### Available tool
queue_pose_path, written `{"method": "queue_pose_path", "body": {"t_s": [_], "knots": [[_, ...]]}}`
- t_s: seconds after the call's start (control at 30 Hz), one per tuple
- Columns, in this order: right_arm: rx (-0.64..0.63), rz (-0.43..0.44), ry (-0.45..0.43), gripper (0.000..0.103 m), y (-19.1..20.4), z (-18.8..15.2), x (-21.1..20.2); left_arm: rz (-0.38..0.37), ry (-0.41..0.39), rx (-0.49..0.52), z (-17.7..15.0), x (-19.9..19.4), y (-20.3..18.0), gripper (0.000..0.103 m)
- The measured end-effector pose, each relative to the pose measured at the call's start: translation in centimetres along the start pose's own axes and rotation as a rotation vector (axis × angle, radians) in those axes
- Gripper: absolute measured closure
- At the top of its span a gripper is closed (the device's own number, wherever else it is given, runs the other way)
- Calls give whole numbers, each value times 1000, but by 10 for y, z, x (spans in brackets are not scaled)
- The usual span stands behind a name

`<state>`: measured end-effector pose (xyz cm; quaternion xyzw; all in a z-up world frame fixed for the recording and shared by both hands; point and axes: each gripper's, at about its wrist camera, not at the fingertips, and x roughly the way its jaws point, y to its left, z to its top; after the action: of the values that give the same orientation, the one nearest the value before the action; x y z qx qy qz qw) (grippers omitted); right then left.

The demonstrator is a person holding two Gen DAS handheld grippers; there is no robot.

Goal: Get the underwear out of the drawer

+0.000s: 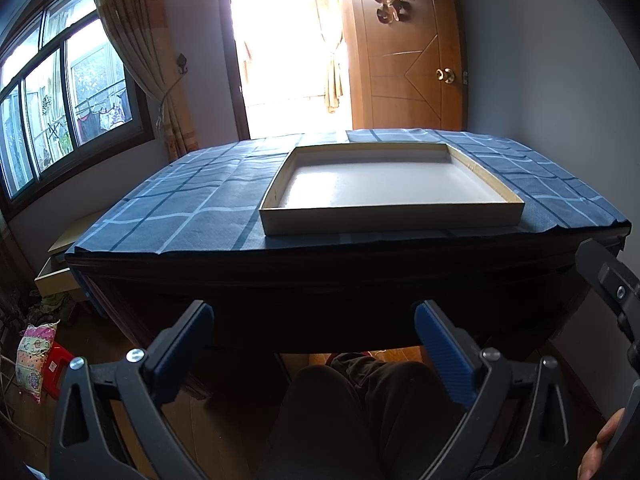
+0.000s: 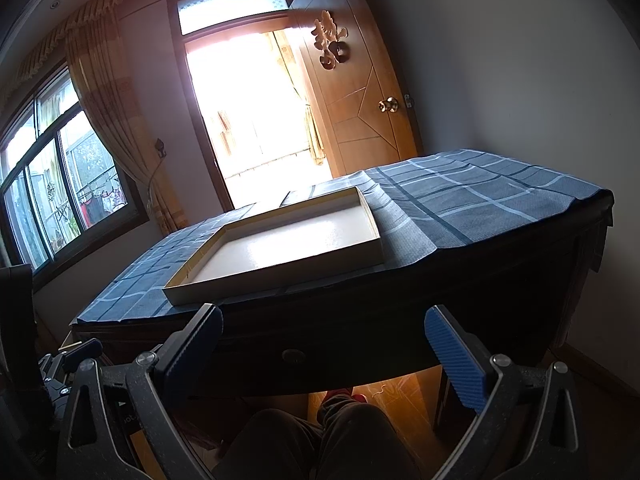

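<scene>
- Lying at the far left of the left wrist view, a colourful patterned plastic bag (image 1: 34,360) rests on the floor against a small red stool (image 1: 60,364).
- Above them a dark-framed sliding window (image 1: 60,116) shows laundry hanging outside, with a beige tied-back curtain (image 1: 136,40) at its right edge.
- A pale open drawer (image 1: 56,276) juts from low furniture just beside the table's left corner; what it holds cannot be made out.
- The left gripper (image 1: 314,314) hangs below the table's front edge, its blue-padded fingers (image 1: 440,356) spread wide with nothing between them, above the person's dark-trousered legs (image 1: 352,412).
- A dark wooden table (image 1: 320,280) covered by a blue checked tablecloth (image 1: 180,208) fills the middle; a shallow cream cardboard tray (image 1: 392,218) sits on the cloth, its white inside bare.
- In the right wrist view a closed dark drawer front with a round knob (image 2: 293,356) sits under the tabletop, between that gripper's fingers in the picture; no underwear is visible in either view, so where it lies cannot be told.
- The right gripper (image 2: 324,322) is held in front of this drawer, its jaws wide apart and holding nothing.
- Behind the table a bright open doorway (image 2: 248,112) glares white, beside an orange-brown wooden door (image 2: 360,112) with a brass knob and a gold ornament.
- At the right edge of the left wrist view, fingers of the person's hand (image 1: 600,448) grip the other tool's black body.
</scene>
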<state>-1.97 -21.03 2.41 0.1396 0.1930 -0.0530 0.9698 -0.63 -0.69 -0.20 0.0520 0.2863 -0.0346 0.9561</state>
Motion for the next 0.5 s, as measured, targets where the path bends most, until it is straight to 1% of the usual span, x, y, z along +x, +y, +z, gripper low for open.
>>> {"method": "queue_pose_path", "body": {"t_s": [0.2, 0.5], "knots": [[5, -6, -3, 1, -2, 0, 0, -1, 7, -2, -1, 2, -1, 1], [4, -14, 14, 1, -3, 0, 4, -3, 19, -1, -1, 4, -2, 1]]}}
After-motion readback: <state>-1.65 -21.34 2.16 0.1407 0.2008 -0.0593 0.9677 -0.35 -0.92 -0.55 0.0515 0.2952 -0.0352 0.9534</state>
